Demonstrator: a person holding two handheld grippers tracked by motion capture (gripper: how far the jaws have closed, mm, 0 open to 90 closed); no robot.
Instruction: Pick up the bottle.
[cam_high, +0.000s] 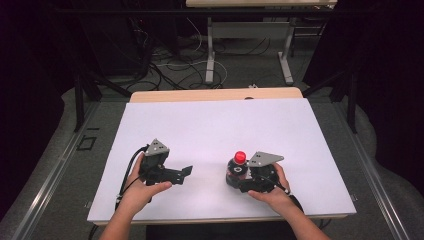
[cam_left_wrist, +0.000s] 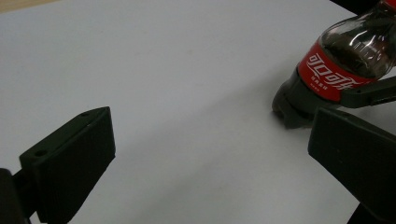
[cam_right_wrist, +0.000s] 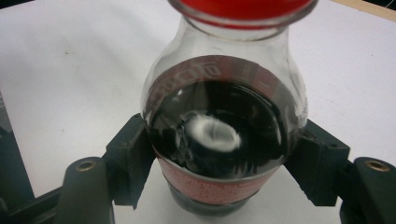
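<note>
Between the jaws of the right gripper (cam_high: 240, 181) stands a small cola bottle (cam_high: 237, 170), upright on the white table (cam_high: 225, 130). Both pads press its sides at the red label band, low on the body beneath the shoulder. That hold looks chosen for a firm purchase on the widest, straightest part, keeping the bottle vertical and its neck free. The red cap (cam_high: 240, 157) is on, so the contents are sealed. Dark liquid fills the bottle to about the shoulder; the neck above is clear. Nothing is spilled on the table near the base.

The left gripper (cam_high: 184, 173) rests well apart to the side, its jaws spread wide with nothing between them, aimed toward the bottle. Judgement: it is held ready, likely to take the cap or steady the bottle.
</note>
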